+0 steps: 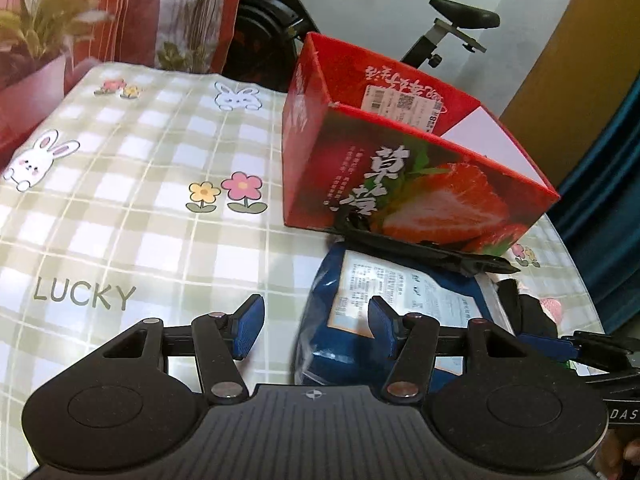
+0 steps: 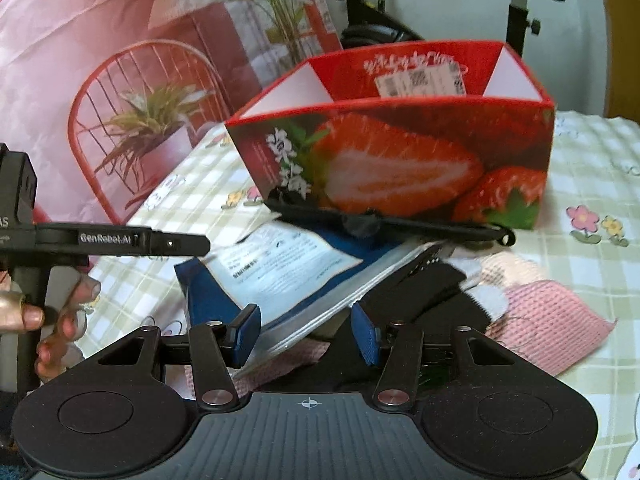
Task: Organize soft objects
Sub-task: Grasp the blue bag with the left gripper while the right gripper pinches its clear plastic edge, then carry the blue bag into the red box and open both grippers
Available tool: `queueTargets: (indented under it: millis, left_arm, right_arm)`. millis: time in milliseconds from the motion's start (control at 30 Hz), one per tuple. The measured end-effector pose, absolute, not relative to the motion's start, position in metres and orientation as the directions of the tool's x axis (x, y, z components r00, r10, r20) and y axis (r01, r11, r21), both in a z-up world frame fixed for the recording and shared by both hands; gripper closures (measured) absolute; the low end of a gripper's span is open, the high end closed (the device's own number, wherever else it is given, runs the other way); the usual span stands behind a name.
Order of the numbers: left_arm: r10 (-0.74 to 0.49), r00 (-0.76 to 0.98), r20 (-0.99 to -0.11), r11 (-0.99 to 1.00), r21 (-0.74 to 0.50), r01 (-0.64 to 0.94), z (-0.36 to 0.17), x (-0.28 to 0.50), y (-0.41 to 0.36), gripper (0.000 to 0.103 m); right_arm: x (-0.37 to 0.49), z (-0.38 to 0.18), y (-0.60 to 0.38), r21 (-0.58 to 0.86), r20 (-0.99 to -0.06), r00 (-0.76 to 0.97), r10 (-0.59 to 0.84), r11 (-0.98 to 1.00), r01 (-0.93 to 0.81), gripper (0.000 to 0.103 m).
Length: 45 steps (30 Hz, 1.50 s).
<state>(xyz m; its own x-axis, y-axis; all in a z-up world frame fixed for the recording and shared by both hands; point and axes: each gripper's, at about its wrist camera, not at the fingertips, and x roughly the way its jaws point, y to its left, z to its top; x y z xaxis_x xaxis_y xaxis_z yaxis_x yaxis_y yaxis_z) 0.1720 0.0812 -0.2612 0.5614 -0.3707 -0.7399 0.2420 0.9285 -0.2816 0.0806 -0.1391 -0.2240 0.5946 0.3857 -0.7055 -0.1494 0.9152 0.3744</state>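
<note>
Here the left gripper (image 1: 316,322) hangs with jaws parted and empty over the left end of the blue packet (image 1: 400,312), which lies on the tabletop (image 1: 120,240) near its right edge, long axis running toward the strawberry box (image 1: 400,160). The right gripper (image 2: 306,330), also released, straddles the packet's near edge, closer than the left. A black strap (image 2: 400,220) lies across the packet's far end, against the box, and a pink cloth (image 2: 552,320) lies to the right.

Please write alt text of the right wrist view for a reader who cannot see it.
The right gripper hangs with open jaws over a blue packet and a pink knitted cloth on a checked tablecloth. Behind them stands an open red strawberry box.
</note>
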Motion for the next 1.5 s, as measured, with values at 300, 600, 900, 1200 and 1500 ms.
queueTargets:
  millis: [300,600,900,1200,1500]
  left_arm:
    - [-0.423,0.518,-0.743,0.906,-0.334,0.261,-0.278,0.18,0.079,0.043]
    - [-0.467,0.49,-0.736,0.884,-0.385,0.264,-0.285,0.183,0.078,0.039]
    - [-0.485,0.464,-0.741,0.875,-0.408,0.261,-0.288,0.182,0.064,0.048]
    - [-0.477,0.521,-0.708,0.879,-0.376,0.293,-0.258,0.153,0.052,0.061]
    - [-0.491,0.567,-0.661,0.87,-0.344,0.353,-0.234,0.13,0.042,0.062]
  right_arm:
    - [0.098,-0.243,-0.139,0.427,-0.715,0.57,0.403,0.899,-0.101,0.081]
    - [0.094,-0.253,-0.149,0.422,-0.707,0.587,0.395,0.901,-0.1,0.095]
    - [0.093,-0.253,-0.144,0.388,-0.706,0.594,0.384,0.913,-0.129,0.095]
    - [0.086,-0.234,-0.142,0.348,-0.674,0.64,0.369,0.923,-0.165,0.098]
    - [0.073,-0.205,-0.142,0.296,-0.617,0.703,0.353,0.932,-0.209,0.1]
